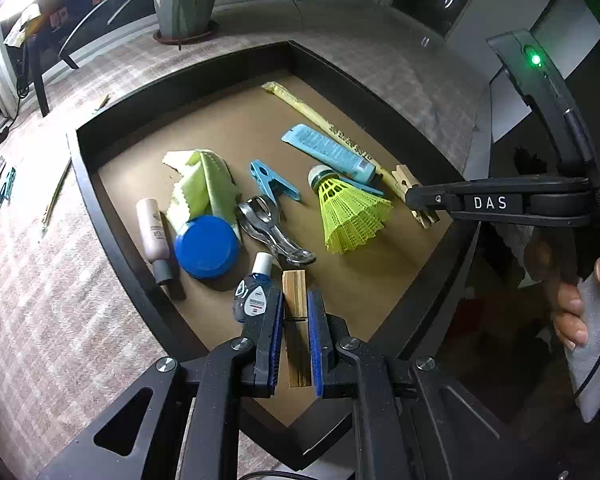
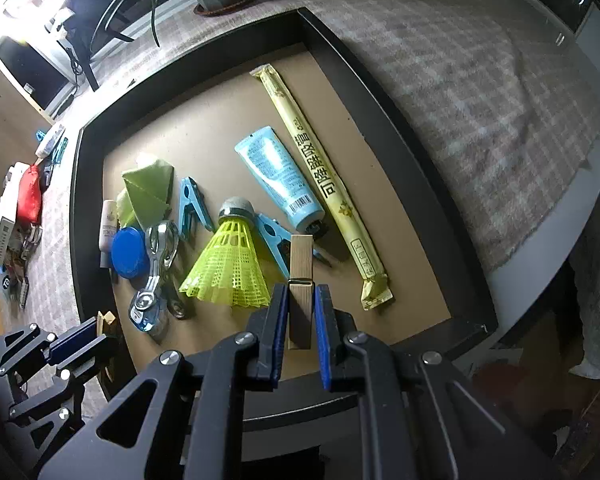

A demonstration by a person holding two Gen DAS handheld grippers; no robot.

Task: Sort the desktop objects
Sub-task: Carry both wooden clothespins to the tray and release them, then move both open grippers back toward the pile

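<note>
Pointing steeply down over a black-rimmed tray (image 1: 84, 184) with a brown floor, each hand-held gripper had its blue-padded fingers drawn close onto a wooden clothespin. In the left wrist view, the left gripper (image 1: 294, 338) at lower centre gripped a striped wooden clothespin (image 1: 296, 320) standing lengthwise between its pads, just right of a small blue-liquid bottle (image 1: 254, 292). In the right wrist view, the right gripper (image 2: 300, 332) at lower centre clasped a plain wooden clothespin (image 2: 301, 280), its free end up toward the middle of the frame, in front of a yellow shuttlecock (image 2: 230, 268). Across the tray floor lay a long yellow packet (image 2: 320, 176) running from upper centre to lower right, a light blue tube (image 2: 278, 176) beside it, two blue plastic clips (image 2: 192, 208), a green cloth (image 2: 148, 192), a round blue lid (image 2: 129, 252), a pale pink bottle (image 2: 107, 228) and a metal clip (image 2: 160, 256). A potted plant (image 1: 186, 2) stood on the checked tablecloth (image 2: 480, 92) at the upper edge. A person's hand (image 1: 572, 296) showed at the right of the left view.
</note>
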